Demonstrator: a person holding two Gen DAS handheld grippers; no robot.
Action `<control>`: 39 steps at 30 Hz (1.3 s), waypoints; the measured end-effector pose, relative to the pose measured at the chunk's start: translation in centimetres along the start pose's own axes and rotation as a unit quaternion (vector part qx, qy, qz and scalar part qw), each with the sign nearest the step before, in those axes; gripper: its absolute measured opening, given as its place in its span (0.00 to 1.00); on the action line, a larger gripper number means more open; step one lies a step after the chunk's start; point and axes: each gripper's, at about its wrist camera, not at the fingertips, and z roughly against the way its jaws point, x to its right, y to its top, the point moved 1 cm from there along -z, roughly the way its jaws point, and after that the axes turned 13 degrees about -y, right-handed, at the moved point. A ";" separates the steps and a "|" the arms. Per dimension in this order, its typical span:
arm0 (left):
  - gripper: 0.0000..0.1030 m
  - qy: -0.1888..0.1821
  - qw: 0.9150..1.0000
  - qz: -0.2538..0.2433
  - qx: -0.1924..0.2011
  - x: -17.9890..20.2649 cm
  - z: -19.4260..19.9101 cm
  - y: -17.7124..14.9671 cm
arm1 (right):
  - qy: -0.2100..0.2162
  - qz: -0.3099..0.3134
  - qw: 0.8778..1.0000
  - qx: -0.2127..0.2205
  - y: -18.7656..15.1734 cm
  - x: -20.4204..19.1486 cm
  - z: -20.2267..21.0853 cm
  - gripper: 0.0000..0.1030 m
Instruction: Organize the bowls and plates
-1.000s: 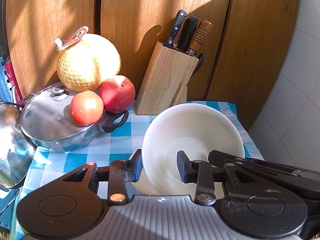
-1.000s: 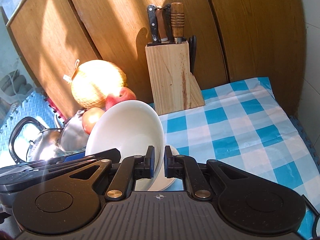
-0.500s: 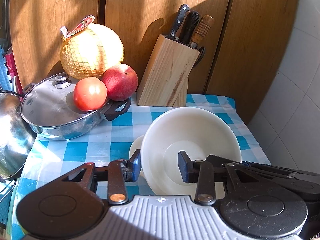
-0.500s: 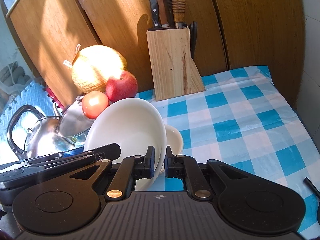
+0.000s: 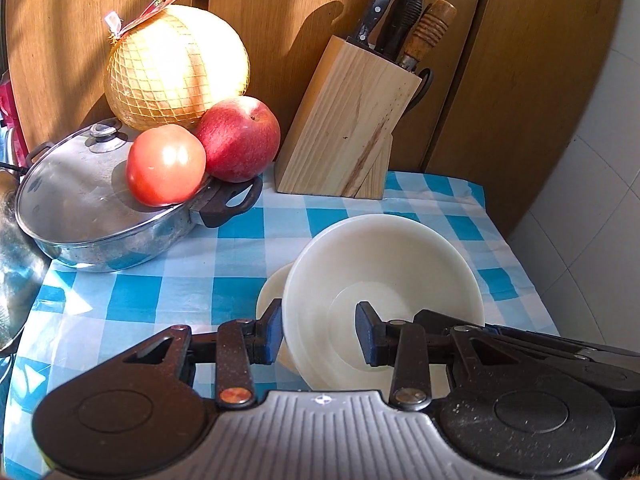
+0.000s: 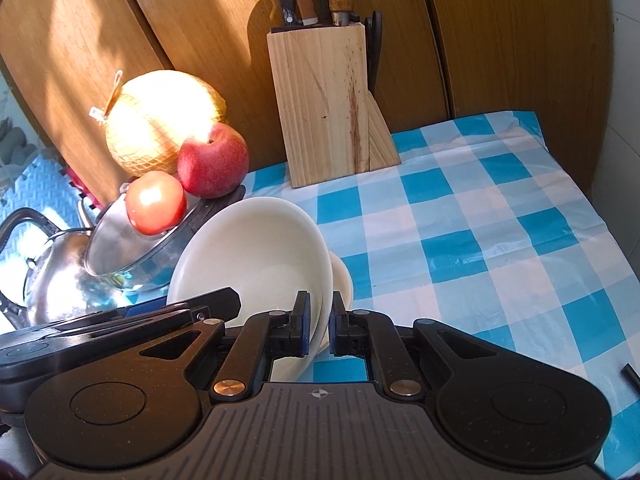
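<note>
**Kid:** Since a second ago, the big white bowl [image 6: 256,256] has come down lower. Now more of the checked cloth [image 6: 480,216] shows past it, and a small white dish [image 5: 272,292] peeks out from under it.

**Helper:** Who holds the bowl?

**Kid:** The right gripper [image 6: 319,322]. Its two fingers are pinched tight on the bowl's rim, one pad inside and one outside. The bowl tips up to the left of those fingers.

**Helper:** And the left gripper [image 5: 319,334]?

**Kid:** Its fingers are wide apart. The bowl's near edge sits between them. The left pad is just beside the rim on the outside, and the right pad is inside the bowl. I cannot tell if they touch it.

**Helper:** What is farther out?

**Kid:** Ahead of the fingers is the cloth, blue and white squares, a bit shiny and wrinkly. Straight past it stands a wooden knife block [image 5: 348,124] with handles poking out. Off to the left is a metal pot [image 5: 92,208] with a lid. A tomato [image 5: 166,164] and a red apple [image 5: 238,138] rest on the lid. Behind them is a big yellow fruit in a net [image 5: 176,66]. Farther left is a shiny kettle [image 6: 56,268].

**Helper:** And the room?

**Kid:** Brown wooden doors [image 5: 520,60] stand at the back with sun and shadows on them. White tiles [image 5: 592,200] are on the right.
</note>
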 end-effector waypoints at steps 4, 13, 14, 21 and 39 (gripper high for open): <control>0.29 0.002 1.000 0.002 -0.011 -0.5 -1.3 0.4 | -0.010 0.003 1.000 -0.006 0.3 -0.2 -1.1 0.13; 0.27 0.012 0.999 0.009 -0.031 -1.3 -3.8 0.8 | -0.029 0.008 0.999 -0.022 0.7 -0.3 -3.4 0.13; 0.27 0.013 0.999 0.010 -0.032 -1.5 -3.9 0.7 | -0.029 0.010 0.999 -0.024 0.7 -0.3 -3.6 0.13; 0.27 0.018 0.999 0.022 -0.041 -2.6 -4.2 0.6 | -0.028 0.021 0.999 -0.032 0.6 -1.1 -4.5 0.15; 0.31 0.027 0.998 0.021 -0.062 -3.4 -4.7 -0.8 | -0.065 0.030 0.997 -0.023 -0.1 -0.1 -4.7 0.42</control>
